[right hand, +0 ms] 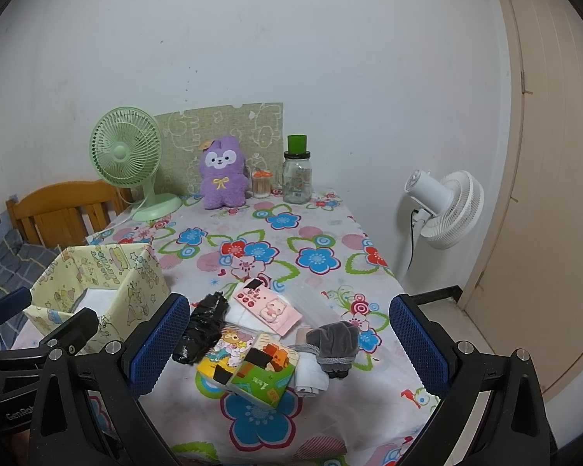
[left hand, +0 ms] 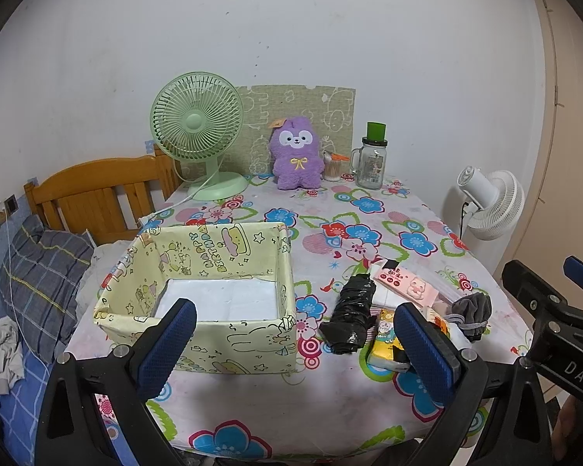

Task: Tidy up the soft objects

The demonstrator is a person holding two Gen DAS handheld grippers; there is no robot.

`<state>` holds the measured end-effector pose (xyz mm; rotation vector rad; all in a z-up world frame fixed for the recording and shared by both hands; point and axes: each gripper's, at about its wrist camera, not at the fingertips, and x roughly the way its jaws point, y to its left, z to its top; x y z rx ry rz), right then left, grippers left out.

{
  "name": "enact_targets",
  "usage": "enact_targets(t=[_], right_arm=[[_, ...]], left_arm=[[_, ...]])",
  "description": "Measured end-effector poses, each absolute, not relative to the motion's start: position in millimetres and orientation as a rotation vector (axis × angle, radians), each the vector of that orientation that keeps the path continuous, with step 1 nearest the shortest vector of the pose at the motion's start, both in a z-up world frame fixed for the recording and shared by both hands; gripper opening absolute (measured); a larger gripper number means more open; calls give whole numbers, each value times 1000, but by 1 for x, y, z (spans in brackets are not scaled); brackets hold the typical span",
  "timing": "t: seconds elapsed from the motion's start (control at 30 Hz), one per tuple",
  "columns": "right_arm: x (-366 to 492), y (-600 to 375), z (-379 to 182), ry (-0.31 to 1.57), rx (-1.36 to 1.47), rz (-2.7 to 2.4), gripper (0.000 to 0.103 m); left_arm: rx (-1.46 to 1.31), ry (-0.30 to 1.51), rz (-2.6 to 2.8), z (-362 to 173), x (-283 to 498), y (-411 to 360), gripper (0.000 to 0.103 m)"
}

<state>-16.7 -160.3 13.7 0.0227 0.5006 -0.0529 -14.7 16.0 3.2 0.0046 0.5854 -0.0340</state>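
Both released tools, left tool [left hand: 295, 349] and right tool [right hand: 289, 343], hover over a floral tablecloth [right hand: 311, 233] by a white wall [right hand: 291, 39].

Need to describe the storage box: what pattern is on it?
Pale yellow box with cartoon doodles and "Happy Birthday" lettering; clearest in left wrist view.

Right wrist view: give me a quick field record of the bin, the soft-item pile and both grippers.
bin: yellow cartoon-print box, open top, white liner, nothing else visible inside
pile: black plastic bag roll, pink tissue pack, two printed tissue packs, grey drawstring pouch, all on tablecloth
left gripper: open
right gripper: open, above pile
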Motion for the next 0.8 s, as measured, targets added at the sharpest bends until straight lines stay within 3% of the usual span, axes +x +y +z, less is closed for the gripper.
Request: enact_targets(t=[0.5,0.8], right_arm=[[-15,-161,14,497,18,-45,102],[-11,-164,10,504,18,-28,97]], left_arm=[[5,587,-34,2,-15,16,99],[14,619,-61,-8,-9,5,98]])
